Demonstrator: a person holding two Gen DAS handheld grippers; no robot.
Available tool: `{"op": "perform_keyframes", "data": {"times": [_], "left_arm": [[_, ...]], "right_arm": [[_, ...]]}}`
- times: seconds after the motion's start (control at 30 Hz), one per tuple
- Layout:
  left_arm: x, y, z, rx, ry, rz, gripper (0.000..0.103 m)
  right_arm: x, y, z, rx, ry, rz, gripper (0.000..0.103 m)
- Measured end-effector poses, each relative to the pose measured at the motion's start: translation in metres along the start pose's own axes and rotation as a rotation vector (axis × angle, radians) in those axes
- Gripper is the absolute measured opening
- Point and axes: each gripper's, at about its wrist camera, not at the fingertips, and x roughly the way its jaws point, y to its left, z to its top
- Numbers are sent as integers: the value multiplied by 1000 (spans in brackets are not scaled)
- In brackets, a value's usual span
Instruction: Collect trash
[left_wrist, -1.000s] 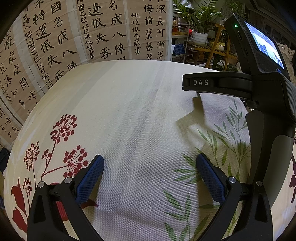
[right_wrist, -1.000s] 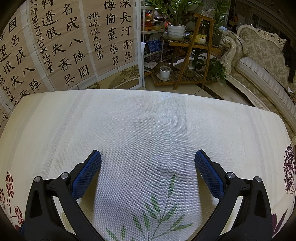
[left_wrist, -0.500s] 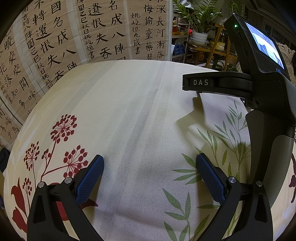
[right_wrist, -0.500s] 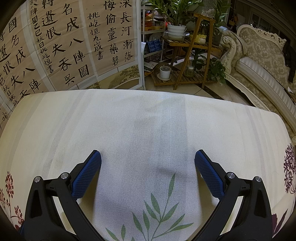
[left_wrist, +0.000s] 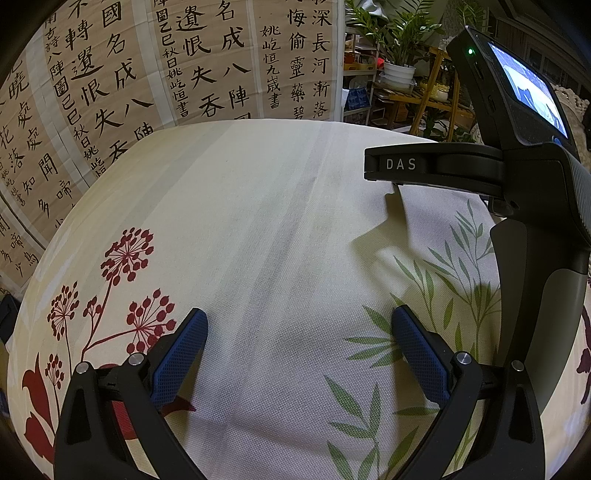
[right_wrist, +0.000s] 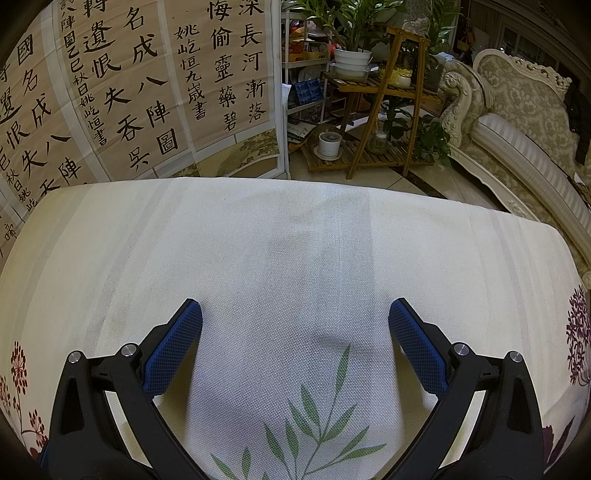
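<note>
A: Item one, left gripper (left_wrist: 299, 334)?
B: Blue pads (left_wrist: 179, 360) spread wide apart, nothing between them. It sits low over a tablecloth (left_wrist: 258, 221), cream with red flower prints and green leaf prints.

A: Item two, right gripper (right_wrist: 295, 328)?
B: Jaws likewise wide apart, holding nothing, over the plain striped middle of the same cloth (right_wrist: 295, 251). In the left view its black body (left_wrist: 517, 184) stands at the right side, marked "DAS", a lit screen on top.

A: Item three, trash?
B: None showing on the cloth in either view. Whether any lies beyond the table's far edge or below the frame, I cannot tell; the fisheye bends the margins badly.

A: Surroundings?
B: Calligraphy panels (right_wrist: 140, 74) behind the table, to the left. A wooden plant stand (right_wrist: 373, 122) past the far edge, with a white pot (right_wrist: 351, 58) of green leaves on its upper shelf and a small white pot (right_wrist: 328, 142) on the lowest. An ornate cream sofa (right_wrist: 517, 110) to the right, well apart from the table.
</note>
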Motion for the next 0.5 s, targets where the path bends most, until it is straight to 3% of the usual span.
{"op": "perform_keyframes", "data": {"times": [0.5], "left_arm": [[0, 1, 1, 1, 0, 2, 98]], "right_arm": [[-1, 1, 0, -1, -1, -1, 99]]}}
